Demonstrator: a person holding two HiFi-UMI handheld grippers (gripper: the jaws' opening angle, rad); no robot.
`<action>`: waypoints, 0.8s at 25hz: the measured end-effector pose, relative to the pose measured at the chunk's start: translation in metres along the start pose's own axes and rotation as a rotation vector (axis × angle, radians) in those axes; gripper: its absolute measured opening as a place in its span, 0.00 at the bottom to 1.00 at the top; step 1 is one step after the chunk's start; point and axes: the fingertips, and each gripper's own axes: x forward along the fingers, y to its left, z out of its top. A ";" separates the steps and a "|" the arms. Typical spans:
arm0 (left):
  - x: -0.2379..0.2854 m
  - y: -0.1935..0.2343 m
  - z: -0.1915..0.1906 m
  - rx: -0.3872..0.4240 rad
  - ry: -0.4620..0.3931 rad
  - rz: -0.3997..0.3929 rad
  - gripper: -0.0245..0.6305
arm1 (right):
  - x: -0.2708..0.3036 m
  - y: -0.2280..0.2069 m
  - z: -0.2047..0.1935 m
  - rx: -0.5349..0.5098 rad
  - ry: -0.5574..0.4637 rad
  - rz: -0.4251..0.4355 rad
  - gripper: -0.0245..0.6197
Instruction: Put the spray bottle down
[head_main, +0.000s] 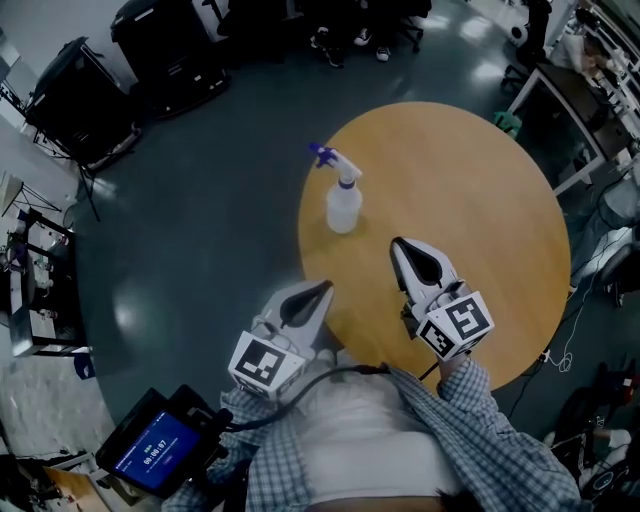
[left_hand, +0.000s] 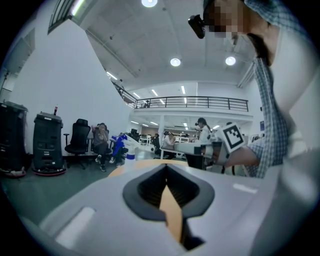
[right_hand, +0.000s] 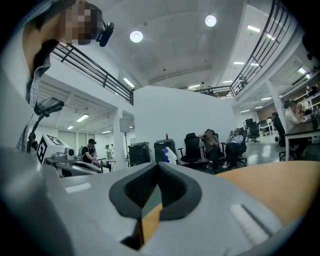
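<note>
— Bottles on show, counted?

— Just one. Single spray bottle (head_main: 343, 203), clear body with a blue trigger head, standing upright on the round wooden table (head_main: 480, 200), close to its left edge. Gripped by nothing.

— And grippers?

— Two. Left gripper (head_main: 324, 287) pressed together with nothing pinched, hanging right at the table's near-left rim. Right gripper (head_main: 398, 244) likewise clamped tight on itself and empty, out over the tabletop.

— Touching the bottle at all?

— No. Both apart from it and nearer the person than it is. Right one off to the bottle's right, left one below it in the head view.

— Marker cubes?

— Two marker cubes (head_main: 457, 325), one at the rear of each gripper, each showing a black-and-white square pattern.

— Tables?

— One only, and nothing else resting on its top besides the bottle.

— Anything around it?

— One small screen (head_main: 157, 452) glowing blue at the lower left, beside a checked sleeve (head_main: 470, 430). Two black cases (head_main: 165, 50) out on the grey floor (head_main: 200, 230) beyond the table. Two seated people (right_hand: 210, 142) on office chairs, far off in the right gripper view.
</note>
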 end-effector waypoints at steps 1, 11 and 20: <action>-0.001 0.001 -0.002 0.001 0.002 0.001 0.04 | 0.001 0.001 0.000 -0.006 0.003 0.003 0.04; 0.000 0.003 -0.003 0.010 0.008 0.018 0.04 | 0.008 0.005 -0.004 -0.011 0.022 0.034 0.04; 0.000 0.000 -0.003 0.018 -0.007 0.002 0.04 | 0.005 0.005 -0.007 -0.008 0.043 0.034 0.04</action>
